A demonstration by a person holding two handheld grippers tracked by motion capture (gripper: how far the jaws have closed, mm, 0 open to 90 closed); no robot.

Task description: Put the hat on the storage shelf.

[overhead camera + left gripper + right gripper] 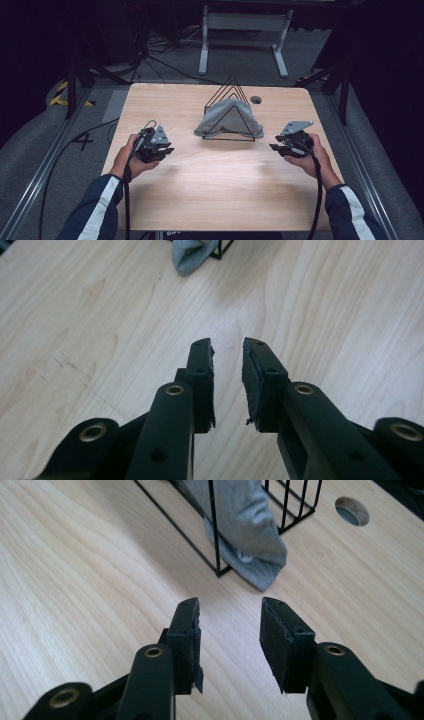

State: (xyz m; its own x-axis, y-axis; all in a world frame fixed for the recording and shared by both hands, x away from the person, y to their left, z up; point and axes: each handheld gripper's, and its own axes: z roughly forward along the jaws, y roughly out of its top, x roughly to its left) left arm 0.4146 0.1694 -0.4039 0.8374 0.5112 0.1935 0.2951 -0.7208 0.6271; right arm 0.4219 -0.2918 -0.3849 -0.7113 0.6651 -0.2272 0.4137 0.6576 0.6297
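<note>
Over triangular wire rack (231, 100): soft grey cloth (227, 117) draped.

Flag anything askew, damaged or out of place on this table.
One thing: a grey cloth is bunched among the wires of the black triangular wire rack, its ends spilling onto the table at both sides. Both grippers' pads look frayed at their edges.

Wire rack (229, 107) sits on the table (210, 180), centre toward the far edge, cloth (227, 120) draped in it, spilling past both ends. Cable hole (256, 99) just right-behind the rack. Left gripper (162, 148) near-left of rack, right gripper (278, 145) near-right, both over bare tabletop.
</note>
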